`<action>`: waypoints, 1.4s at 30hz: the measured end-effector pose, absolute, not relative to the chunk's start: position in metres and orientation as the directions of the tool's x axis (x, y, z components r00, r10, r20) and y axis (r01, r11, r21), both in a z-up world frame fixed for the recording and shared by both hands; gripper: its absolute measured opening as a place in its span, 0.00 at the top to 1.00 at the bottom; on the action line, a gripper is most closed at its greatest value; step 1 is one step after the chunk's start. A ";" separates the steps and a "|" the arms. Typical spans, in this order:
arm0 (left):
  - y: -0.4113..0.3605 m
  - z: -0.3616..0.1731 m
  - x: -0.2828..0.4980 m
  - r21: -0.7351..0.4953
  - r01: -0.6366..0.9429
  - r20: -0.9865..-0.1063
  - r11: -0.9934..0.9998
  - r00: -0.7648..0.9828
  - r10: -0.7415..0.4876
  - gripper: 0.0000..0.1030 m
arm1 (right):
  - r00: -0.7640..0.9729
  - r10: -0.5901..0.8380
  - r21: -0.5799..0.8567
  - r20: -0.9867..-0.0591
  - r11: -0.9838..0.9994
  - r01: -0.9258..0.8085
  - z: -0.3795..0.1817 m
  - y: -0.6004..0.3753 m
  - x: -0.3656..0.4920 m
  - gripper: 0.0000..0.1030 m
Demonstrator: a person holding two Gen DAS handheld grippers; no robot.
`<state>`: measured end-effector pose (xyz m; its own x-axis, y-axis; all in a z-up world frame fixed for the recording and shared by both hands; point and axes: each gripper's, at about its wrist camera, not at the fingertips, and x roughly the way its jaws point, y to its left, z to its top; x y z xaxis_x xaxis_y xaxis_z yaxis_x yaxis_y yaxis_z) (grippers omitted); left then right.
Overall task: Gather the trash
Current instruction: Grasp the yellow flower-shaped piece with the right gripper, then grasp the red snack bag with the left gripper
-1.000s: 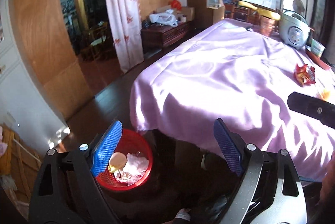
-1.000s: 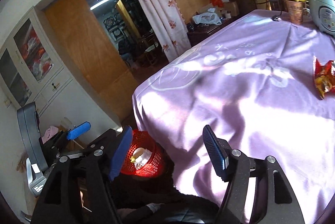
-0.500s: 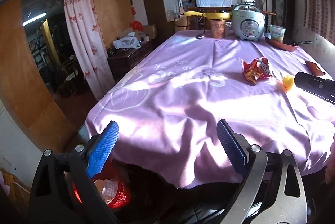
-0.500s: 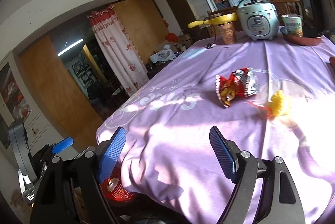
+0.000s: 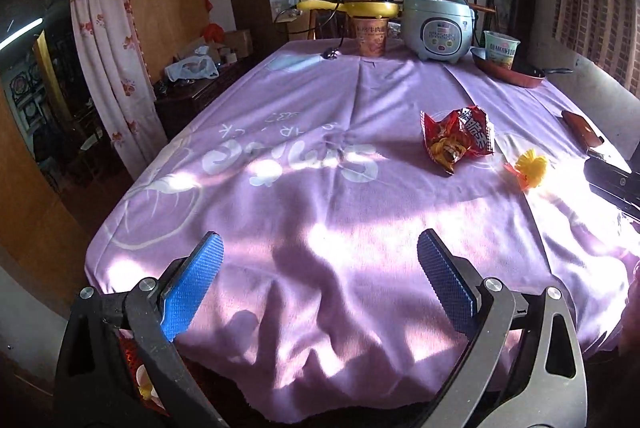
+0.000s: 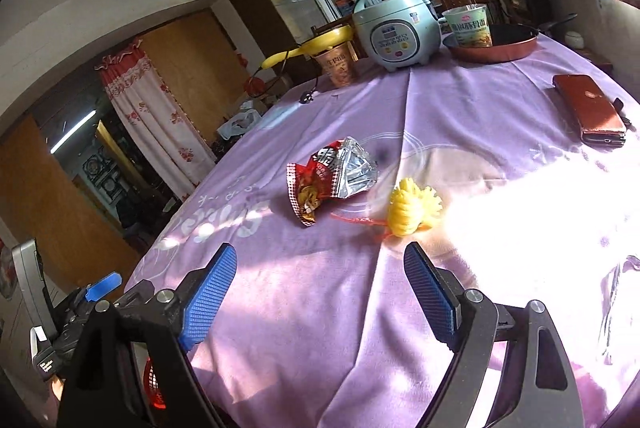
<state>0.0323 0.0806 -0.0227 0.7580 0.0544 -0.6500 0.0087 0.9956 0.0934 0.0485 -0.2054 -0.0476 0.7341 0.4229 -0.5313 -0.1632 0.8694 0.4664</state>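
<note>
- A long table under a lilac tablecloth (image 5: 304, 196) fills both views, sunlight washing out its near right side, a cluttered room behind
- The trash left on it: a crumpled red snack wrapper (image 6: 328, 184) near the middle of the cloth, and just beside it, toward the sunlit side, a frilly yellow scrap (image 6: 414, 212) with a red strip trailing from it
- The wrapper's long axis runs on a slant, its foil mouth up and away and its printed tail pointing back toward the grippers
- Beyond them, well apart, stand a rice cooker (image 5: 436, 28), two noodle cups, a red pan (image 6: 496, 46) and a brown wallet (image 6: 590, 112) — probably not trash, except perhaps the cups
- The right gripper (image 6: 320, 298) is spread wide with nothing between its pads; its jaws have just been opening, and the yellow scrap lies just ahead of its right finger, the wrapper a little farther ahead
- The left gripper (image 5: 320, 288) is likewise spread and empty, its jaws having just opened further; the wrapper lies ahead and to its right, well apart
- So the right hand is the nearer one — the yellow scrap looks like its natural next pick
- A red basket (image 6: 154, 384) shows low down behind the grippers, off the table's near edge
</note>
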 end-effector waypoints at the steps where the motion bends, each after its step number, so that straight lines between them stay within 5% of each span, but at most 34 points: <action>1: 0.080 -0.024 0.039 0.090 0.013 -0.655 0.996 0.754 0.050 0.09 | 0.726 0.425 0.469 -0.540 0.869 -0.160 -0.048 -0.205 0.056 0.18; 14: 0.070 -0.037 0.101 0.021 0.065 -0.736 0.998 0.677 -0.028 0.09 | 0.626 0.311 0.387 -0.715 0.922 -0.017 -0.086 -0.216 0.136 0.19; 15: 0.067 -0.036 0.106 0.011 0.070 -0.740 0.997 0.671 -0.039 0.09 | 0.621 0.310 0.384 -0.720 0.923 -0.015 -0.090 -0.217 0.140 0.25; 16: 0.065 -0.035 0.111 0.003 0.075 -0.743 0.997 0.668 -0.048 0.09 | 0.618 0.312 0.384 -0.722 0.923 -0.017 -0.092 -0.218 0.143 0.55; 17: 0.062 -0.034 0.116 -0.002 0.081 -0.745 0.997 0.665 -0.056 0.09 | 0.608 0.327 0.397 -0.724 0.918 -0.021 -0.095 -0.219 0.146 0.71; 24: 0.014 -0.025 0.163 -0.043 0.168 -0.756 0.985 0.639 -0.143 0.09 | 0.709 0.333 0.421 -0.622 0.905 -0.056 -0.080 -0.229 0.124 0.72; 40: -0.067 -0.068 0.247 -0.075 0.223 -0.828 0.972 0.529 -0.185 0.09 | 0.712 0.391 0.511 -0.583 0.858 -0.053 -0.082 -0.245 0.121 0.70; 41: -0.068 -0.070 0.246 -0.051 0.223 -0.827 0.974 0.537 -0.166 0.15 | 0.712 0.392 0.511 -0.582 0.858 -0.055 -0.082 -0.245 0.121 0.70; 42: -0.068 -0.070 0.246 -0.040 0.223 -0.827 0.974 0.539 -0.158 0.35 | 0.713 0.393 0.511 -0.581 0.858 -0.057 -0.082 -0.245 0.121 0.70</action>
